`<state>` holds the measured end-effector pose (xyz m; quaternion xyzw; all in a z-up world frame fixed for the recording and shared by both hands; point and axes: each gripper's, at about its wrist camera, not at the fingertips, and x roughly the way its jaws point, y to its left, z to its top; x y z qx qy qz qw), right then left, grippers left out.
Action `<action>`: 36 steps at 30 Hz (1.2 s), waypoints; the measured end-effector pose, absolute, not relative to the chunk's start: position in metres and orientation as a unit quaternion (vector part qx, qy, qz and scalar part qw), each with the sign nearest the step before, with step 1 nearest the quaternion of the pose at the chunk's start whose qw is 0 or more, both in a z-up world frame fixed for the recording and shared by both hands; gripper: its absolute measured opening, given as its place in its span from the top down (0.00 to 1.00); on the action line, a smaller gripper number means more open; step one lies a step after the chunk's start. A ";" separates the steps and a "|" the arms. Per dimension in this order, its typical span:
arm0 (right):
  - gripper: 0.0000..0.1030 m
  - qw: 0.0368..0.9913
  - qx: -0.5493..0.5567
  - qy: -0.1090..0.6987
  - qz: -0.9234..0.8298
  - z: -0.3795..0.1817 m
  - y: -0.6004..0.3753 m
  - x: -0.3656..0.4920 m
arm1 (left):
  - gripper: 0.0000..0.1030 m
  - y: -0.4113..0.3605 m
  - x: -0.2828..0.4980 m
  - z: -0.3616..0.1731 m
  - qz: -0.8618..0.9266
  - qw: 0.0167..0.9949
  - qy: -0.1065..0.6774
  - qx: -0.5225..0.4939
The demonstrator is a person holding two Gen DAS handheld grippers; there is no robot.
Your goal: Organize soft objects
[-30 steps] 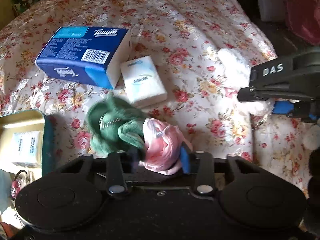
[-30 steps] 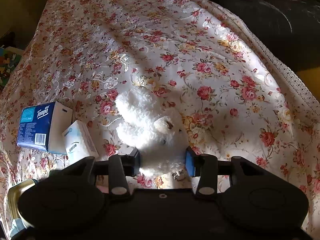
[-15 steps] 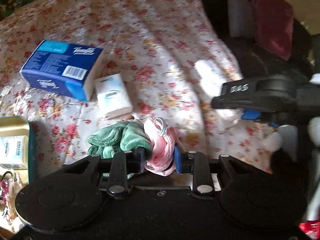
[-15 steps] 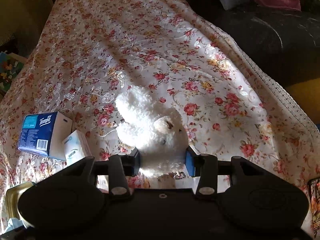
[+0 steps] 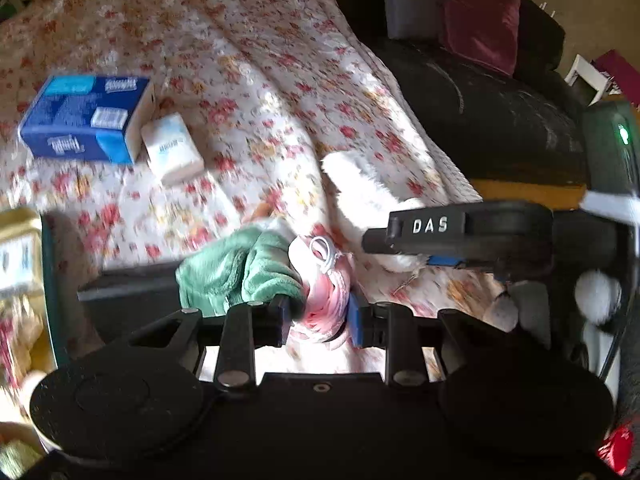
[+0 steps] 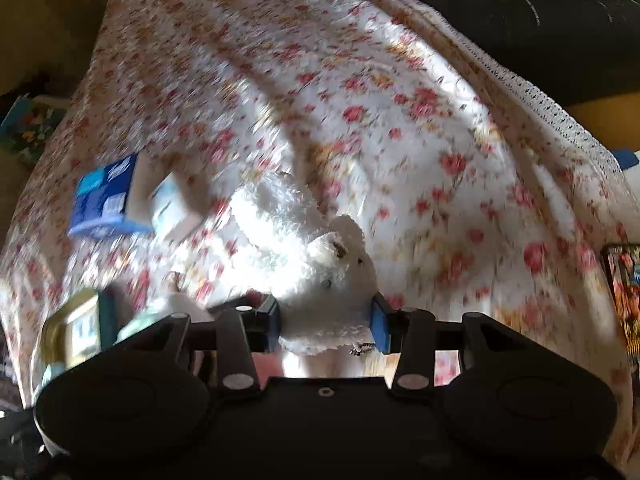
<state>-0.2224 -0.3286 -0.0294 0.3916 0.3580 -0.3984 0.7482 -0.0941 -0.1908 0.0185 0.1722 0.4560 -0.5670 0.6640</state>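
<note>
Two grippers grasp toys above the floral cloth (image 6: 400, 80): the left gripper (image 5: 320, 322) clenches a pink-and-green plush (image 5: 280, 280), the right gripper (image 6: 325, 322) a white teddy (image 6: 304, 248).

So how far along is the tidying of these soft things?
Nothing looks put away yet. Both grippers are mid-carry: the left gripper is shut on a pink and green cloth bundle, the right gripper on a white teddy. Both still need setting down somewhere. Tissue packs lie on the floral cover.
</note>
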 end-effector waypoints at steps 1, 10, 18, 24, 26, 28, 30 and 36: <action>0.58 0.750 0.389 0.361 -0.394 -0.027 -0.320 -0.225 | 0.73 -0.187 -0.094 0.018 -0.567 0.658 0.466 0.169; 0.58 0.750 0.380 0.380 -0.386 -0.024 -0.283 -0.239 | 0.73 -0.153 -0.099 0.020 -0.563 0.652 0.477 0.176; 0.58 0.749 0.375 0.372 -0.399 -0.017 -0.281 -0.242 | 0.73 -0.157 -0.093 0.030 -0.554 0.694 0.424 0.177; 0.58 0.756 0.361 0.359 -0.410 -0.008 -0.290 -0.239 | 0.73 -0.171 -0.081 0.048 -0.559 0.722 0.375 0.157; 0.58 0.756 0.361 0.359 -0.411 -0.010 -0.296 -0.236 | 0.73 -0.180 -0.073 0.046 -0.557 0.728 0.369 0.155; 0.58 0.754 0.362 0.357 -0.415 -0.015 -0.304 -0.230 | 0.73 -0.191 -0.063 0.040 -0.547 0.735 0.368 0.156; 0.58 0.753 0.362 0.355 -0.419 -0.019 -0.313 -0.222 | 0.73 -0.199 -0.052 0.032 -0.537 0.741 0.371 0.158; 0.58 0.754 0.350 0.347 -0.434 -0.032 -0.346 -0.189 | 0.65 -0.220 -0.026 0.009 -0.508 0.747 0.399 0.159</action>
